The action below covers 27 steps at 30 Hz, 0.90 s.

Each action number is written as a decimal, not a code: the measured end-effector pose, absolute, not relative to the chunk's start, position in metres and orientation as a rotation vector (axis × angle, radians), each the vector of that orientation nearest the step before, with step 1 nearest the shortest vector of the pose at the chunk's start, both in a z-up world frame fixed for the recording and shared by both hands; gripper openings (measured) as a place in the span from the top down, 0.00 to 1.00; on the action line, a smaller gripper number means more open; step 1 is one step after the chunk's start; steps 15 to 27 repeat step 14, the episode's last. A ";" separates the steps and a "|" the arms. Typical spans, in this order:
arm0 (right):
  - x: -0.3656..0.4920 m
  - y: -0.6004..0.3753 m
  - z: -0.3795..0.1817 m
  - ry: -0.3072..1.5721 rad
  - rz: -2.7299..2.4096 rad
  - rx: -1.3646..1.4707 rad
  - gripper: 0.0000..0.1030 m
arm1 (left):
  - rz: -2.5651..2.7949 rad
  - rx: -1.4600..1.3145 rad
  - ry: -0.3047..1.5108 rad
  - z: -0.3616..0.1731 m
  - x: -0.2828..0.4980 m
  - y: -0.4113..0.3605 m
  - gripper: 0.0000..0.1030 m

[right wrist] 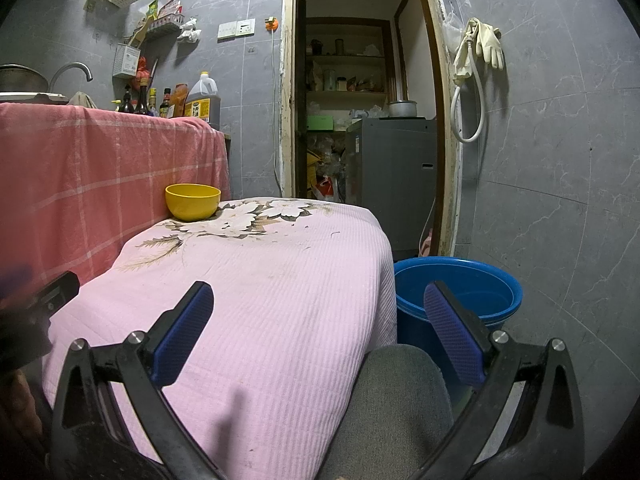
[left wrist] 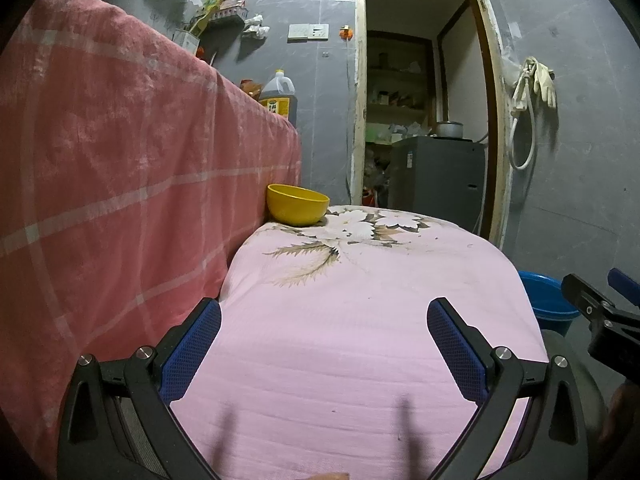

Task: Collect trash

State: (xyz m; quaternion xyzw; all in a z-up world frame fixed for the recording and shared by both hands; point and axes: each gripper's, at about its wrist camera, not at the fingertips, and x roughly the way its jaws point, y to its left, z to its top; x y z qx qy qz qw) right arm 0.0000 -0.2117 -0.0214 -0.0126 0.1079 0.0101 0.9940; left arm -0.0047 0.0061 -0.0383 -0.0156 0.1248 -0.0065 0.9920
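Both-handed: left gripper and right gripper spread apart, empty, above pink-covered table; yellow bowl at table's far corner.

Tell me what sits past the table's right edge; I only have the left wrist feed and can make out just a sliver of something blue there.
Observer: It is a blue bucket standing on the floor right beside the pink floral tablecloth, and its inside looks free of trash.
Operator: Is the right claw holding anything?
Observer: No, the right claw is open with nothing between its pads.
Operator: What is on top of that red checked cloth on my left?
Observer: The right wrist view shows a tap and a row of sauce bottles behind it, so it covers a counter.
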 end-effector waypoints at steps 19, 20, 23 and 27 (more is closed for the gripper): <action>-0.002 -0.209 -0.025 0.220 0.019 -0.026 0.00 | -0.007 -0.031 0.256 -0.039 -0.003 0.005 0.02; -0.002 -0.209 -0.025 0.220 0.019 -0.026 0.00 | -0.007 -0.031 0.256 -0.039 -0.003 0.005 0.02; -0.002 -0.209 -0.025 0.220 0.019 -0.026 0.00 | -0.007 -0.031 0.256 -0.039 -0.003 0.005 0.02; -0.002 -0.209 -0.025 0.220 0.019 -0.026 0.00 | -0.007 -0.031 0.256 -0.039 -0.003 0.005 0.02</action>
